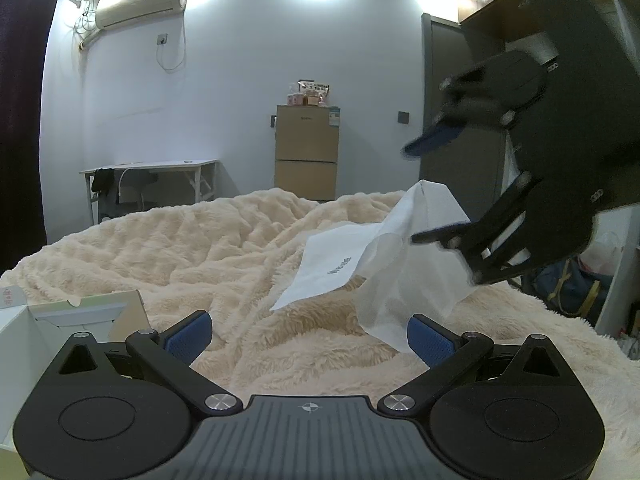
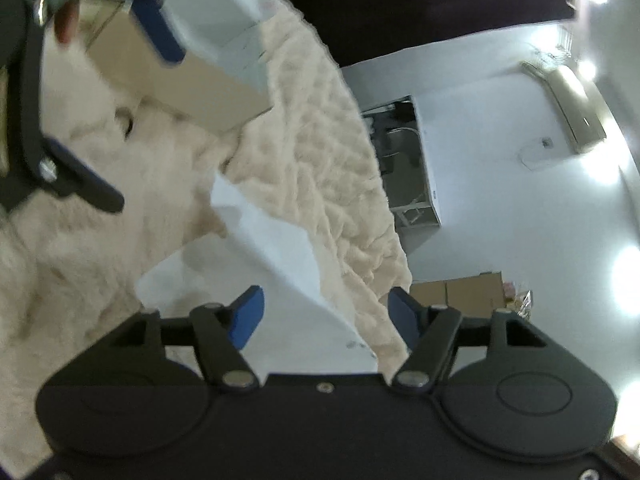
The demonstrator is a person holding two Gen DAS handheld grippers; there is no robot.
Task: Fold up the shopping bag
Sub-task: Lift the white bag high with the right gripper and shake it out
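Item one, the shopping bag [image 1: 384, 264]: white, thin, crumpled, lying on the bed with one end raised into a peak; a line of small dark print shows on its flatter left part. Item two, my left fingers [image 1: 310, 338]: spread wide, blue pads facing each other, nothing between them; the bag's lower corner sits just beside the right-hand pad, and I cannot tell whether it touches. Item three, my right fingers [image 1: 422, 190]: above and to the right of the bag in the left view, rolled so one sits over the other, standing apart with nothing pressed between the pads; the lower one lies against or just in front of the bag's raised part, contact unclear. In the right view the same fingers [image 2: 326, 312] frame a white stretch of bag with gaps either side. Item four, the blanket [image 1: 180, 248]: cream, fluffy, rumpled, covering the bed beneath the bag. Item five, an open cardboard box [image 1: 92, 312]: on the bed at the left, near my left fingers.
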